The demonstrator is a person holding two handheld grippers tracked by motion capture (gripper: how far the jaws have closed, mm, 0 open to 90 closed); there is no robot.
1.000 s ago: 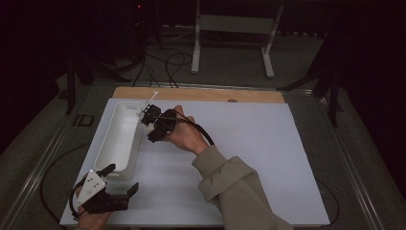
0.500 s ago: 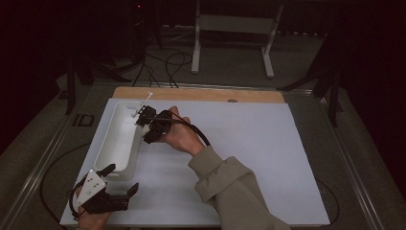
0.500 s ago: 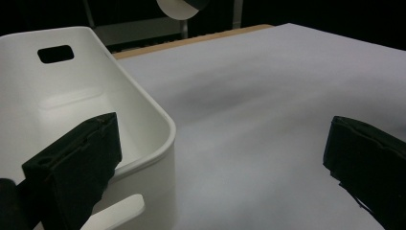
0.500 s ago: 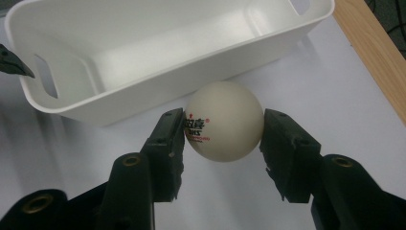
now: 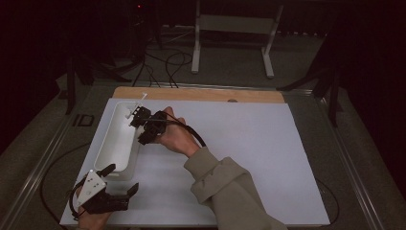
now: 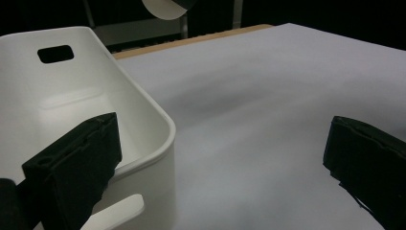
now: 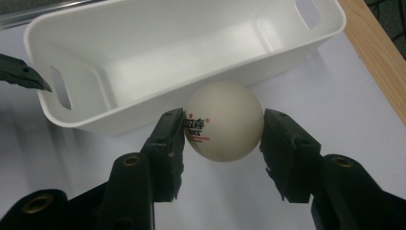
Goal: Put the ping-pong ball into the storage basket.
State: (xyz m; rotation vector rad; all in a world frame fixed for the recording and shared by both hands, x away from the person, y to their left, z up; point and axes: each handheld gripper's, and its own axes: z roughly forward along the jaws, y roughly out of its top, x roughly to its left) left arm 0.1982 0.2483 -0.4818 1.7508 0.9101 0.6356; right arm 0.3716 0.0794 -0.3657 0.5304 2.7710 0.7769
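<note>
Two pads of the right hand-held gripper (image 7: pixel 222 132) clamp a white ball (image 7: pixel 223 120) just beside the white bin (image 7: pixel 191 28) at frame centre; the left hand-held gripper (image 6: pixel 220 163) gapes, released.

- 1 white ping-pong ball (image 7: pixel 224 120), red and black print on it, pinched between the jaws of the right gripper (image 7: pixel 222 129)
- 1 white bin (image 5: pixel 116 139), two handle slots, at 9 o'clock on the mat
- 2 grippers: right gripper at the bin's 3 o'clock rim, left gripper (image 5: pixel 118 180) at its 6 o'clock end, jaws spread wide
- 1 white mat (image 5: pixel 249 158)
- 1 wooden board edge (image 5: pixel 201 94) at 12 o'clock
- 2 hands, 1 sleeve (image 5: pixel 230 187)
</note>
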